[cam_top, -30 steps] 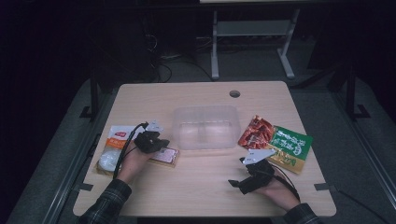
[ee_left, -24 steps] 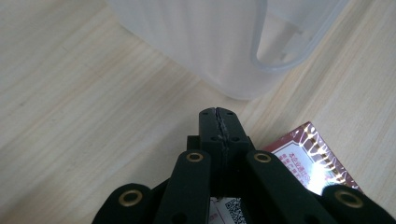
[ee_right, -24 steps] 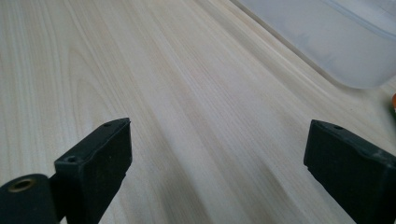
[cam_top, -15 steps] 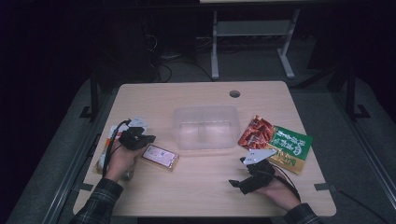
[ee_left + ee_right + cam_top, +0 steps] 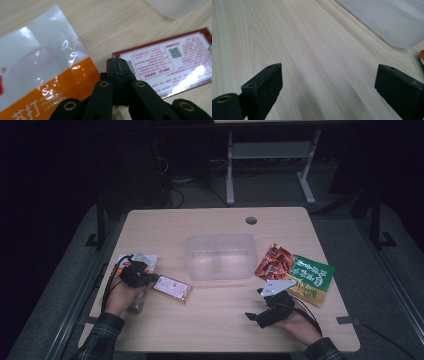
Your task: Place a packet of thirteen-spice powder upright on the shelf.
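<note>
left gripper: the left gripper (image 5: 117, 62) is closed tight, jaws flat together, tips right at the corner of the red-edged packet (image 5: 172, 62)
packet spot: flat on the bench (image 5: 200, 325), between the orange pouch (image 5: 37, 75) and the clear tub (image 5: 220, 270), label side up
right gripper: the right gripper (image 5: 328, 80) is spread wide with nothing in it, parked low over bare wood
risk 1: imo if those tips only nip the foil edge, the slick packet could slide out on the lift
risk 2: it could drag the pouch along too, since it's just beside the jaws
hard to tell: can't see if any packet edge is actually between the jaws
cut off: the pouch and tub both run out of the left gripper view, and the high view is dim
</note>
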The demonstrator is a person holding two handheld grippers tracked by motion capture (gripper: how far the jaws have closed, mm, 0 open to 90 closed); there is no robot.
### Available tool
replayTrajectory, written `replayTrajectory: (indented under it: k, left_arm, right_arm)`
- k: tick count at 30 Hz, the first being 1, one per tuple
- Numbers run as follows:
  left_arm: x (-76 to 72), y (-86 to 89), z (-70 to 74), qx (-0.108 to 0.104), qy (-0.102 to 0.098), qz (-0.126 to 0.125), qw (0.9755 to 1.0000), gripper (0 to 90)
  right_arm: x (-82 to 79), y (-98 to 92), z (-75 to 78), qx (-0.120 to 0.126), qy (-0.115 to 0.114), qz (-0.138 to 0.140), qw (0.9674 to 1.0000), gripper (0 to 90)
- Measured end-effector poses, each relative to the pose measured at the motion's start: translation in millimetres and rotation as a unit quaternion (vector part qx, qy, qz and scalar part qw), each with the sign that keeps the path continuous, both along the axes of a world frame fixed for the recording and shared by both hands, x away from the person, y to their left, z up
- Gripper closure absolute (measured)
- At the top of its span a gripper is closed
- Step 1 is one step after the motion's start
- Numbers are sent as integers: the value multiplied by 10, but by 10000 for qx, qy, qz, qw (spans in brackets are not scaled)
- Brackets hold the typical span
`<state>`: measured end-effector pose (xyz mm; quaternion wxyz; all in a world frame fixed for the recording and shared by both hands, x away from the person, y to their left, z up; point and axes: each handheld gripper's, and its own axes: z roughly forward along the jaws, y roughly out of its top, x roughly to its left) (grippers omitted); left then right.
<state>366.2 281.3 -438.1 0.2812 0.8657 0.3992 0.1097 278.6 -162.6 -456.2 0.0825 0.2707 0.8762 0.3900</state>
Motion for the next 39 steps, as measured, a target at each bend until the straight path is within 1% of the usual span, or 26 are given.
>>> replayTrajectory:
  k: [3, 5, 6, 8, 9, 10, 11, 12, 13, 18, 19, 21, 23, 25, 26, 28, 30, 31, 32, 33, 34, 35, 36, 37, 38, 39]
  left_arm:
    - [-9, -44, -33, 123, 136, -183, 9997, 898]
    - [-30, -88, -40, 97, 154, -286, 9994, 898]
    - [-43, -117, -47, 20, 180, -337, 9993, 898]
    - [-74, -186, -65, 7, 272, -512, 9983, 898]
    - [-74, -186, -65, 7, 272, -512, 9983, 898]
    - [-112, -260, -83, -34, 346, -621, 9975, 898]
    - [-112, -260, -83, -34, 346, -621, 9975, 898]
    - [-160, -321, -94, -104, 432, -705, 9965, 898]
    - [-160, -321, -94, -104, 432, -705, 9965, 898]
    - [-330, -512, -82, -89, 558, -1055, 9928, 898]
    - [-362, -539, -85, -148, 585, -1085, 9923, 898]
    - [-424, -593, -85, -202, 676, -1249, 9897, 898]
    - [-453, -620, -85, -207, 692, -1306, 9888, 898]
    - [-503, -671, -86, -226, 687, -1420, 9872, 898]
    - [-560, -735, -99, -258, 711, -1518, 9855, 898]
    - [-577, -756, -102, -261, 719, -1568, 9847, 898]
    - [-620, -808, -104, -279, 750, -1671, 9827, 898]
    - [-644, -846, -109, -323, 760, -1727, 9815, 898]
    - [-678, -907, -114, -352, 754, -1859, 9790, 897]
    - [-686, -929, -116, -355, 748, -1913, 9780, 898]
    - [-686, -929, -116, -355, 748, -1913, 9780, 898]
    - [-713, -989, -123, -378, 741, -2017, 9759, 898]
    - [-727, -1020, -129, -386, 743, -2072, 9747, 898]
    - [-727, -1020, -129, -386, 743, -2072, 9747, 897]
    - [-755, -1085, -135, -385, 739, -2182, 9723, 898]
    - [-764, -1106, -138, -389, 730, -2219, 9716, 897]
  right_arm:
    - [2, -4, 1, 4, -7, -10, 10000, 73]
    - [2, -5, 3, 5, -10, -19, 10000, 73]
    - [1, -6, 3, 10, -14, -12, 10000, 73]
    - [-2, -6, 5, 12, -16, -9, 10000, 73]
    - [-2, -6, 5, 12, -16, -9, 10000, 73]
    - [-2, -6, 6, 11, -18, -6, 10000, 73]
    - [-2, -6, 6, 11, -18, -6, 10000, 73]
    - [-1, -7, 7, 13, -21, -6, 10000, 73]
    - [-1, -7, 7, 13, -21, -6, 10000, 73]
    - [-1, -20, 12, 2, -57, 4, 10000, 73]
    - [0, -22, 13, 7, -53, 1, 10000, 73]
    - [-3, -25, 19, 30, -60, -4, 10000, 73]
    - [-4, -28, 22, 40, -59, 0, 10000, 73]
    - [-5, -29, 25, 44, -63, -2, 10000, 73]
    - [-4, -25, 22, 47, -57, 10, 10000, 73]
    - [-3, -21, 21, 44, -57, 28, 10000, 73]
    - [-4, -16, 20, 41, -65, 44, 10000, 73]
    - [-4, -16, 21, 44, -67, 52, 10000, 73]
    - [-4, -16, 21, 42, -73, 52, 10000, 73]
    - [-3, -16, 21, 47, -74, 62, 9999, 73]
    - [-2, -16, 21, 56, -83, 76, 9999, 73]
    - [-3, -16, 21, 64, -83, 91, 9999, 73]
    - [-4, -14, 22, 67, -75, 96, 9999, 73]
    - [-4, -14, 22, 67, -75, 96, 9999, 73]
    - [-8, -11, 22, 63, -83, 101, 9999, 73]
    - [-7, -11, 23, 67, -87, 109, 9999, 73]
